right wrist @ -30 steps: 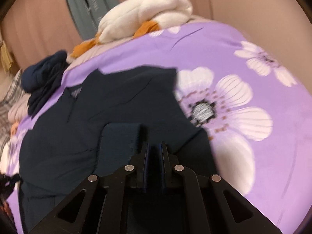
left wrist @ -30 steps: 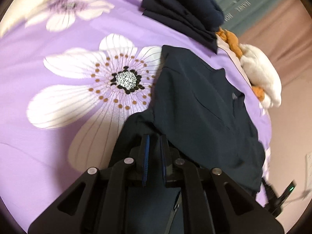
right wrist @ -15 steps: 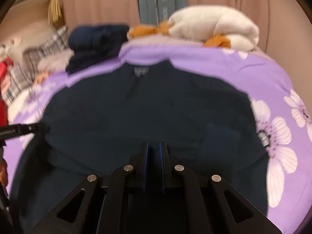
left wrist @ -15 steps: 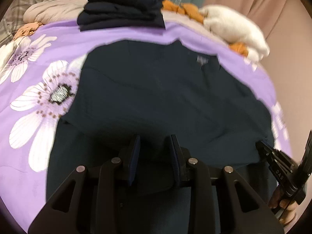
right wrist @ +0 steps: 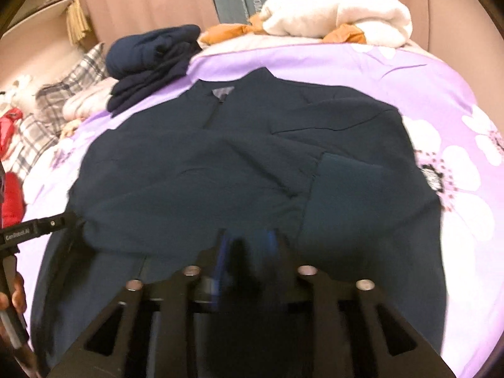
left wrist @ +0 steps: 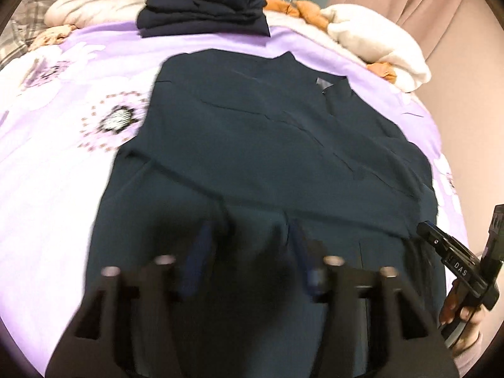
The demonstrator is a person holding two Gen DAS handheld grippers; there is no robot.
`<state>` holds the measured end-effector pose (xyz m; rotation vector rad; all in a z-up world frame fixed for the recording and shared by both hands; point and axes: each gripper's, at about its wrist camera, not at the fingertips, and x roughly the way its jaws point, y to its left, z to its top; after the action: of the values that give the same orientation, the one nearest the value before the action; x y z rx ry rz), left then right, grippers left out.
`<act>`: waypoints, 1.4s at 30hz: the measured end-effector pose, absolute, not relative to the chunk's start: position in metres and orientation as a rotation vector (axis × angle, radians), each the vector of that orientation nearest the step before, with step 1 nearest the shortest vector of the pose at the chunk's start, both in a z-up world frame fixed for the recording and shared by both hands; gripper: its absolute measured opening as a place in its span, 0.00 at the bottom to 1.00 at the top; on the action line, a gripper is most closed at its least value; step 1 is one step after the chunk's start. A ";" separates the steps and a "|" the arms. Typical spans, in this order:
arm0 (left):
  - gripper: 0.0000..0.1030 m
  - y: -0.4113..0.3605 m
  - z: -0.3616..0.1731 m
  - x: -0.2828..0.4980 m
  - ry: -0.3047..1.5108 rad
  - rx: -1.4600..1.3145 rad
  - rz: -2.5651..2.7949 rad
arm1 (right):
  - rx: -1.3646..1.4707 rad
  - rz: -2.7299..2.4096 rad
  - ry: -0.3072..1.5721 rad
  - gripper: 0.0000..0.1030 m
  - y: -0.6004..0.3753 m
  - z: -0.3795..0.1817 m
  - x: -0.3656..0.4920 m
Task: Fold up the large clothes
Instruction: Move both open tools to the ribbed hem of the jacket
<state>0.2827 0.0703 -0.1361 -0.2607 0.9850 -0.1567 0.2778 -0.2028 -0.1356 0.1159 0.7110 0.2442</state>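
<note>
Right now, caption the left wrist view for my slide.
Left gripper opening over a dark jacket spread on the floral bedspread, nothing between its jaws.

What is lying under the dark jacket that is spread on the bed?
The dark jacket lies on a purple bedcover printed with white flowers. The cover shows all around it. Whatever else is beneath the jacket stays hidden by its fabric.

Left wrist view looks steeply down from close above the dark jacket (left wrist: 267,163), toward the navy pile (left wrist: 204,3) at 12 o'clock. Right wrist view faces likewise, perhaps shallower; blur hinders judgement. Both share jacket (right wrist: 252,170), pile (right wrist: 151,60) and purple bedspread (right wrist: 425,94).
</note>
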 end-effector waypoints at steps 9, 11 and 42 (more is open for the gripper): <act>0.80 0.109 -0.130 0.165 0.953 -0.230 -0.146 | 0.151 0.237 0.699 0.54 -0.229 -0.138 0.187; 0.88 0.122 -0.131 0.140 0.947 -0.248 -0.132 | 0.177 0.245 0.697 0.56 -0.238 -0.142 0.166; 0.99 0.190 -0.165 0.017 0.961 -0.687 -0.184 | 0.577 0.233 0.768 0.65 -0.326 -0.207 0.053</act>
<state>0.0165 0.1899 -0.1650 -0.6868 0.9614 -0.1839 0.0531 -0.3261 -0.2072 0.5773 0.7684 0.2329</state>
